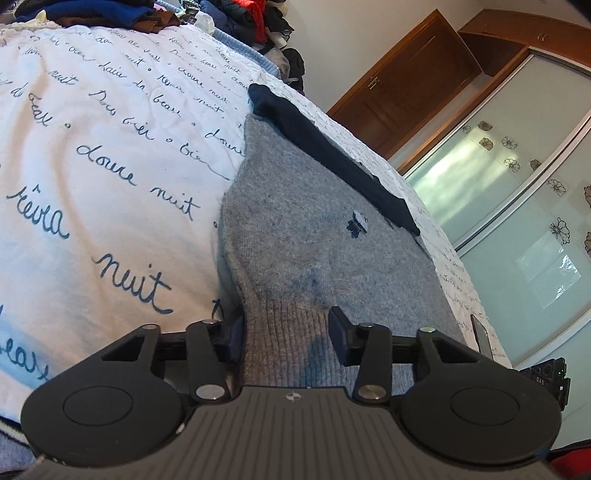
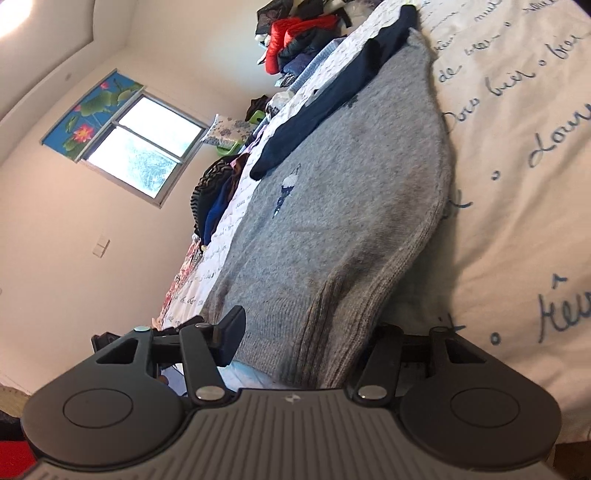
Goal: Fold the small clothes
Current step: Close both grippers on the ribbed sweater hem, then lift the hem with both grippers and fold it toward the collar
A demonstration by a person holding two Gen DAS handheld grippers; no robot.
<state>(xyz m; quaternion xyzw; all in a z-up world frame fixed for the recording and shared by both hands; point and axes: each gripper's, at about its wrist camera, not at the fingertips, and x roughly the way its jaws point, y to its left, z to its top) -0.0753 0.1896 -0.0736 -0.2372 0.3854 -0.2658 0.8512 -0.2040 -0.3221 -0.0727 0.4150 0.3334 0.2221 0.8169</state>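
White script-printed bedspread (image 1: 92, 147), both grippers tilted sideways, left gripper (image 1: 284, 339) and right gripper (image 2: 306, 343) jaws pinching grey sweater (image 1: 314, 240) hem.

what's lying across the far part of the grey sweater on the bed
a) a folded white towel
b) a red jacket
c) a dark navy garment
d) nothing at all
c: a dark navy garment lies as a long strip across the far edge of the grey sweater, seen again in the right wrist view; the red jacket sits in the pile farther off.
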